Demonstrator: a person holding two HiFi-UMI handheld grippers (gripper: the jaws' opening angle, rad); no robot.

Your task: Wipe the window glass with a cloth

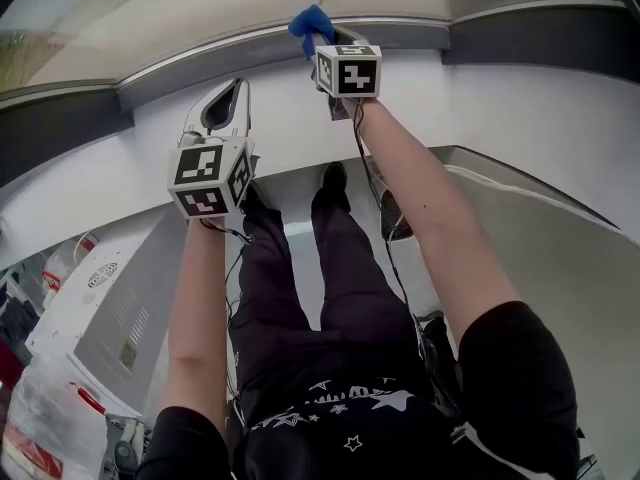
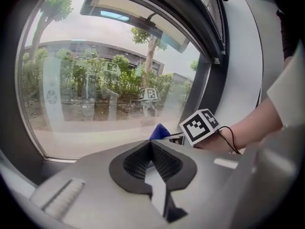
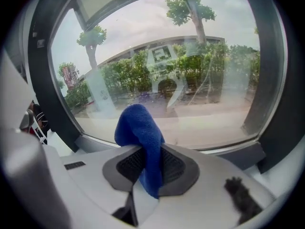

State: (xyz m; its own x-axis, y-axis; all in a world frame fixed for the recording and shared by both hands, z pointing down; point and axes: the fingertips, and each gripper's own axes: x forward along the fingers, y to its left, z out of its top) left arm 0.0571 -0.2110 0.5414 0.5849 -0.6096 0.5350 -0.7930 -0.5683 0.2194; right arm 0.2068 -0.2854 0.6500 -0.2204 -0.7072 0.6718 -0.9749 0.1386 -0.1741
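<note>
The window glass (image 1: 200,8) runs along the top of the head view above a dark frame (image 1: 60,118). A blue cloth (image 1: 312,23) sticks up from my right gripper (image 1: 335,48), which is shut on it at the bottom edge of the pane. In the right gripper view the cloth (image 3: 138,128) is pinched between the pads and rises in front of the glass (image 3: 190,80). Whether it touches the pane I cannot tell. My left gripper (image 1: 238,86) is lower and to the left, over the white sill, shut on nothing. From the left gripper view the cloth (image 2: 160,130) shows just beyond the jaws.
A white sill and wall (image 1: 520,118) lie below the frame. A white appliance (image 1: 110,308) and a plastic bag (image 1: 40,418) stand at the lower left. The person's legs and shoes (image 1: 335,178) are on the floor between the arms. A dark upright frame post (image 2: 202,89) bounds the pane.
</note>
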